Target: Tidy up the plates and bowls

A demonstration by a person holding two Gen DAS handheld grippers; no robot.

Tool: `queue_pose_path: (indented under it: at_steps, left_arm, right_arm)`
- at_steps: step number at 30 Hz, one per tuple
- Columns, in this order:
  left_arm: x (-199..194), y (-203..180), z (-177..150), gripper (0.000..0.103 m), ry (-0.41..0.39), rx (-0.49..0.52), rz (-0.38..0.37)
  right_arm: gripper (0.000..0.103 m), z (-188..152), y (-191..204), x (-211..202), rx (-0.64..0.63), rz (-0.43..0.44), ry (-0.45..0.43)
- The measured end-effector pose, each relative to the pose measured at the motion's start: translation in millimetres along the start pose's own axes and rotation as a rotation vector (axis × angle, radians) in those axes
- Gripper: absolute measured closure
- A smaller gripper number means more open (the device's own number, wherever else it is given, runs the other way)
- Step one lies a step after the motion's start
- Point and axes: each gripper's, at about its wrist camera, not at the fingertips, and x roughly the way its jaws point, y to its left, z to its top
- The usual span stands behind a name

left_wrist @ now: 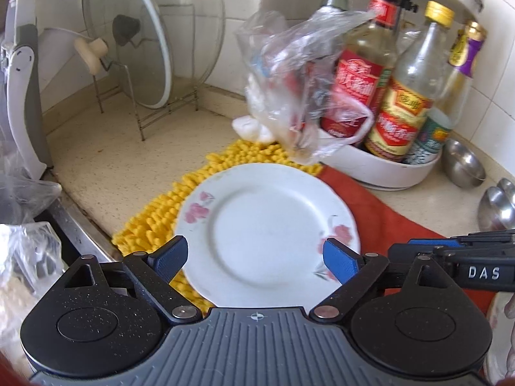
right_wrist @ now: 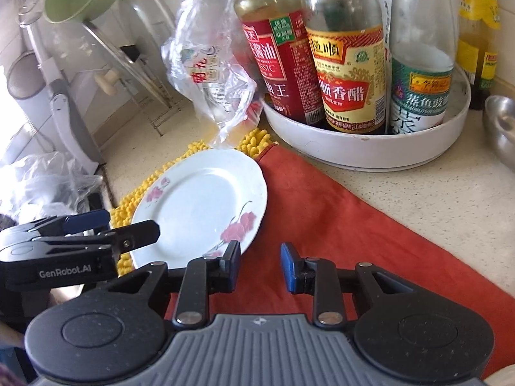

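plate: white plate [left_wrist: 267,234] with pink flowers, lying flat, partly on the yellow mat [left_wrist: 180,206] and partly on the red cloth [right_wrist: 338,225], on the bench [left_wrist: 135,141].
left gripper [left_wrist: 256,255]: jaws spread wide, holding nothing, over the plate's near edge; contact cannot be told.
right gripper [right_wrist: 260,266]: jaws parted, holding nothing, over the red cloth just beside the plate's near rim.
handling: judged stiff, glazed, slippery and breakable, of moderate weight. Best taken by the rim, one finger above and one below; the soft mat underneath may let a finger slide under.
nearby: clear plastic bag [left_wrist: 289,96] just beyond the far rim; white tray [right_wrist: 370,148] of sauce bottles [right_wrist: 351,74] behind; steel bowls [left_wrist: 463,164] to the right; pot lids in a wire rack [left_wrist: 145,109] at the back left.
hidden: plate's near edge is covered by the left gripper body. A second dish at the lower right of the left view is cut off, too little to identify. Bowls are only partly in view.
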Motion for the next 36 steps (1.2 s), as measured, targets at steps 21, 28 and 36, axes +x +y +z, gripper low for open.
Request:
queue_pose_path:
  at_steps: [21, 28, 36]
  left_arm:
    - [82, 45, 27, 0.010, 0.189, -0.040, -0.080]
    - [84, 38, 29, 0.010, 0.185, -0.001, -0.098]
    - [86, 33, 26, 0.008, 0.175, 0.029, -0.079]
  right_arm:
    - [0.072, 17, 1, 52, 0.104, 0.034, 0.066]
    - [0.072, 18, 4, 54, 0.069, 0.028, 0.063]
    - [0.075, 27, 3, 65, 0.070, 0.049, 0.069]
